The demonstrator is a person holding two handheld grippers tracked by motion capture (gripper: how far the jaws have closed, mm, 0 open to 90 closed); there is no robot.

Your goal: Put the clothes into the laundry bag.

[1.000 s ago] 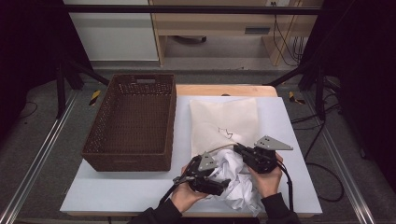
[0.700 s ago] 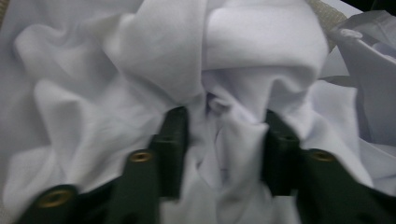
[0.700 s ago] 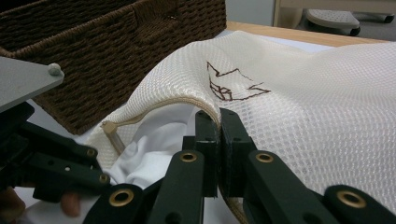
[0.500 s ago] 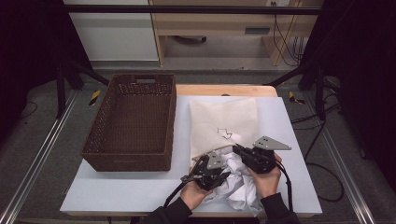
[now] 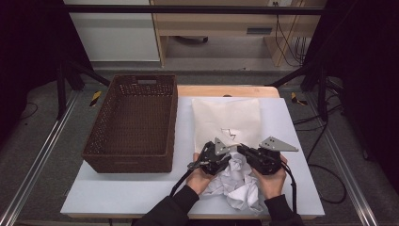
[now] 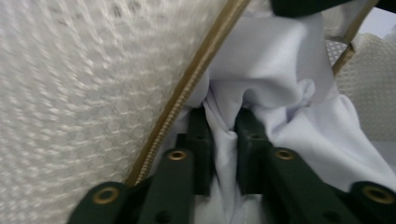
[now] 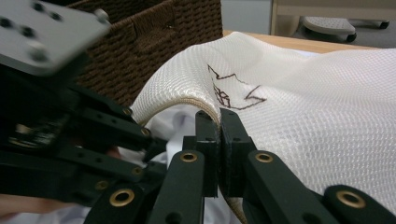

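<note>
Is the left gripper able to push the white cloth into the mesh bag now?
Probably yes: the left gripper pinches the white cloth at the mesh bag mouth, which the right gripper holds up.

Overhead view, two close claw views

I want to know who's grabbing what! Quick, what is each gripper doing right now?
Left gripper: closed on a fold of the white cloth; its jaws have just been opening slightly.
Right gripper: closed on the mesh bag's edge.
</note>
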